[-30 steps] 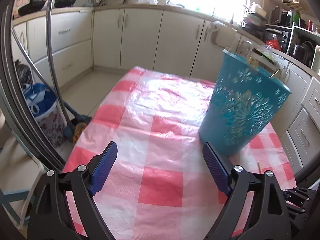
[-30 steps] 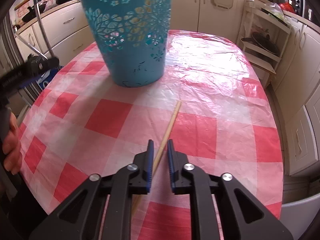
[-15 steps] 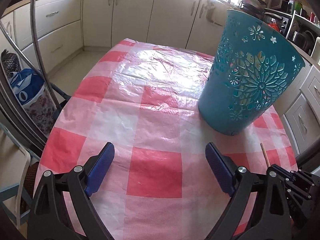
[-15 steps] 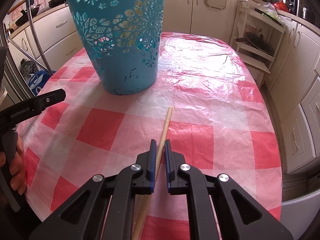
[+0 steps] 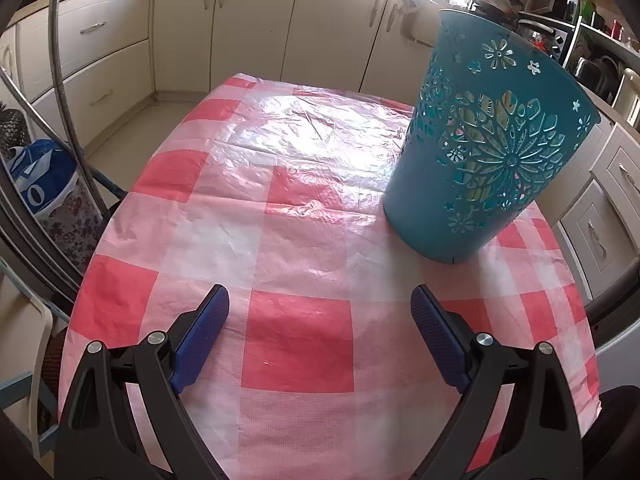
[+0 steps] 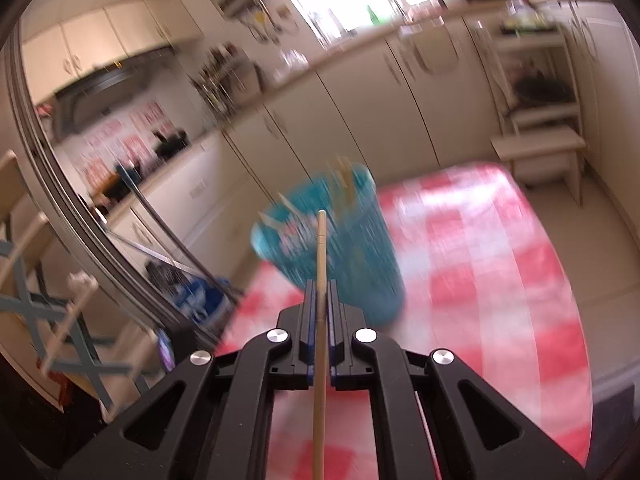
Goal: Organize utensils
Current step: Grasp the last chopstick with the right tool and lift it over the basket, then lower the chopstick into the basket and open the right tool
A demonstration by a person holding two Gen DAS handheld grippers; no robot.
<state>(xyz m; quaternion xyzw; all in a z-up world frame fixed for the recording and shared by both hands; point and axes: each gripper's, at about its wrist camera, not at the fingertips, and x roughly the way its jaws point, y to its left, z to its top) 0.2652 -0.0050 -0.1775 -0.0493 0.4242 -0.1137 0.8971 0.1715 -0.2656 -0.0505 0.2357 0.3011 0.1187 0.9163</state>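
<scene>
A teal cut-out basket (image 5: 480, 148) stands on the red-and-white checked tablecloth (image 5: 296, 240), right of centre in the left wrist view. My left gripper (image 5: 319, 320) is open and empty, low over the cloth, short of the basket. My right gripper (image 6: 320, 292) is shut on a wooden chopstick (image 6: 321, 264) and holds it in the air, its tip pointing toward the basket (image 6: 352, 248). That view is blurred by motion. Several wooden utensils stick up out of the basket.
Cream kitchen cabinets (image 5: 256, 28) run along the far wall and right side. A blue bag (image 5: 36, 180) and a metal chair frame (image 5: 60, 92) stand left of the table. A white step stool (image 6: 548, 152) stands beyond the table's far end.
My right gripper closed on the chopstick that lay on the cloth and lifted it well above the table. The left gripper drew back slightly and stayed open.
</scene>
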